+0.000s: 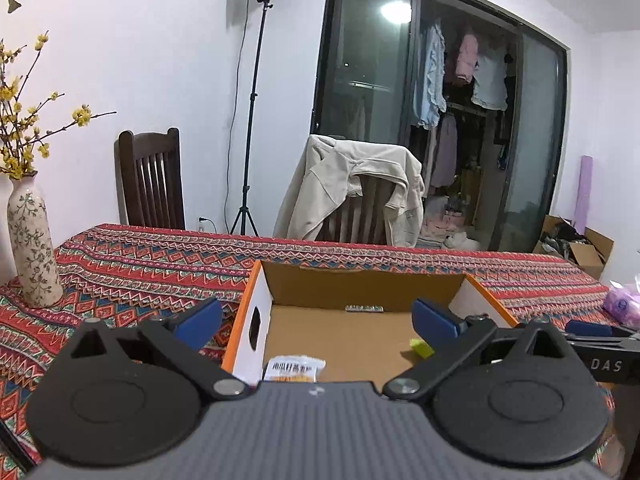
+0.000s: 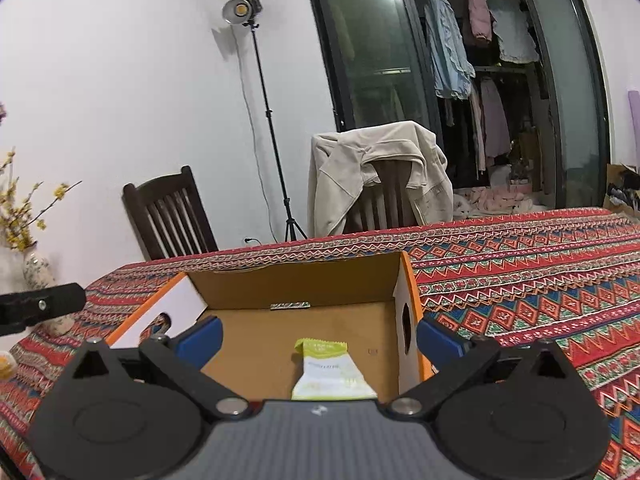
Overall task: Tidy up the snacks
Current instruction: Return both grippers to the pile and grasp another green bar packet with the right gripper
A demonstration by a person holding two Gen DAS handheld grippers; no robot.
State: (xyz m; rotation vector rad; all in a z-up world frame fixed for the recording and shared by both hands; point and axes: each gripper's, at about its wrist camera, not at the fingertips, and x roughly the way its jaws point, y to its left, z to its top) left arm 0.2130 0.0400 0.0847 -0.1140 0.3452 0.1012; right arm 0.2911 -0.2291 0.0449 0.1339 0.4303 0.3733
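Note:
An open cardboard box (image 1: pixel 360 280) with orange outer sides stands on the patterned tablecloth, seen from both wrists (image 2: pixel 300 280). On its floor lies an orange-and-white snack packet (image 1: pixel 294 368) near the front left. A green-and-white snack packet (image 2: pixel 330 372) lies on the floor toward the right; only its green corner (image 1: pixel 420 347) shows in the left wrist view. My left gripper (image 1: pixel 316 320) hangs open over the box with nothing between its blue pads. My right gripper (image 2: pixel 318 340) is open too, above the green packet and clear of it.
A flowered vase (image 1: pixel 32 248) with yellow branches stands at the table's left. A pink bag (image 1: pixel 624 304) lies at the right edge. Two wooden chairs (image 1: pixel 150 180) stand behind the table, one draped with a beige jacket (image 1: pixel 352 188). A lamp stand (image 1: pixel 250 120) is by the wall.

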